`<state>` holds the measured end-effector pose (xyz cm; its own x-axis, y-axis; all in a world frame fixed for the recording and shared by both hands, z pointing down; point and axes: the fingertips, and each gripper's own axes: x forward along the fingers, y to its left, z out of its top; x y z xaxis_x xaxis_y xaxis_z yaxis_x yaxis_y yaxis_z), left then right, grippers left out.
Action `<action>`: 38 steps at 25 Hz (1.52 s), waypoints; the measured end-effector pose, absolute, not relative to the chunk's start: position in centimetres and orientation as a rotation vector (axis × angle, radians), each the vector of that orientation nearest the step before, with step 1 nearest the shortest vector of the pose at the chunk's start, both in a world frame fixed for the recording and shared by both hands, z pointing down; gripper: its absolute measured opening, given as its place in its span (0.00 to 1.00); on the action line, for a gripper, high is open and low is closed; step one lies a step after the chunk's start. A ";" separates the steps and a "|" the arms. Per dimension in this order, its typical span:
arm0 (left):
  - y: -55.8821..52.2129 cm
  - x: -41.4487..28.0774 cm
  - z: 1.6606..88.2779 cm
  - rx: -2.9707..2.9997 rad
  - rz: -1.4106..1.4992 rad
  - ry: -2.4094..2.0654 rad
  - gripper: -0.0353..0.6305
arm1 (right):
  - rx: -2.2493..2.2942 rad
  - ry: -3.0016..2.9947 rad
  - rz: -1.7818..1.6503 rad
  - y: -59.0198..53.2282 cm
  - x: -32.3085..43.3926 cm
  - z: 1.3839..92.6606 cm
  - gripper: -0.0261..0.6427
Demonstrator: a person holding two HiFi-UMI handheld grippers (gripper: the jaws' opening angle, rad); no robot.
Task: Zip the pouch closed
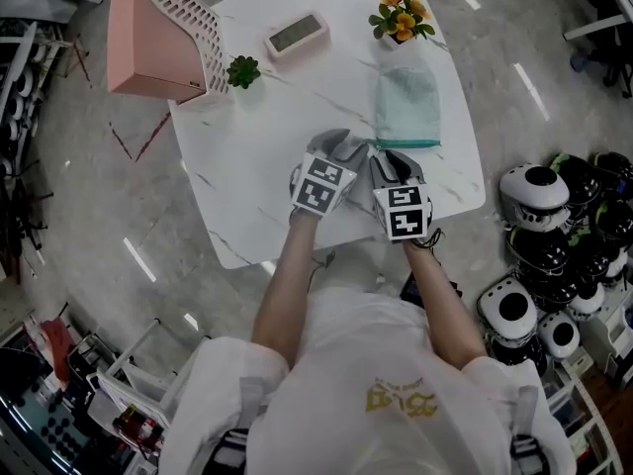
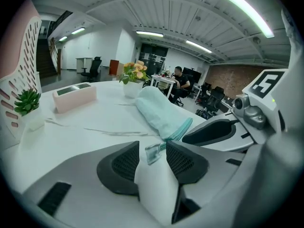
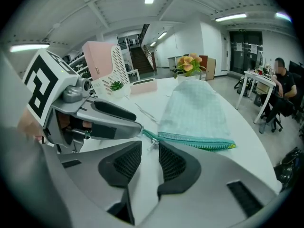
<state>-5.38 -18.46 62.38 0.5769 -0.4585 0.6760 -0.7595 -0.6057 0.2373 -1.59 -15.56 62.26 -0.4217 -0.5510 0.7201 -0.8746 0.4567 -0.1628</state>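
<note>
Pouch [image 1: 406,107]: one, on counter [image 1: 247,176], 12 o'clock of both tools.
Left hand-held gripper [image 2: 152,145]: released, pouch tab [image 2: 153,154] between its tips.
Right hand-held gripper [image 3: 148,144]: released, zip pull [image 3: 153,142] at its tips.
Plants: two, flowers [image 1: 401,16] at 12, succulent [image 1: 242,70] at 10.

Pale mint pouch [image 1: 406,105], teal zip [image 1: 406,143]; white grey-veined table [image 1: 257,156]; pink box [image 1: 148,43]; orange-yellow flowers [image 1: 401,15].

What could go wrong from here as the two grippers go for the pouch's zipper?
The right gripper, jaws open, flanks only the small zipper pull; closing could miss it. The left gripper, jaws open, straddles just a thin end tab; if that slips, the pouch may slide on the table.
</note>
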 end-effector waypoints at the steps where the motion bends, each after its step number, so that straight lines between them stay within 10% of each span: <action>1: -18.5 -5.3 62.4 2.300 0.789 -0.968 0.35 | 1.186 -2.110 0.707 -15.6 -1.6 62.5 0.23; 23: -16.9 -2.8 62.8 2.475 0.950 -0.701 0.18 | 1.202 -2.050 0.633 -16.0 0.3 63.6 0.09; 31: -16.9 -1.5 63.5 2.516 1.044 -0.646 0.38 | 1.199 -2.048 0.647 -15.9 0.5 63.8 0.08; 38: -16.5 -1.0 64.1 2.562 1.134 -0.600 0.23 | 1.195 -2.052 0.633 -15.8 0.5 63.7 0.08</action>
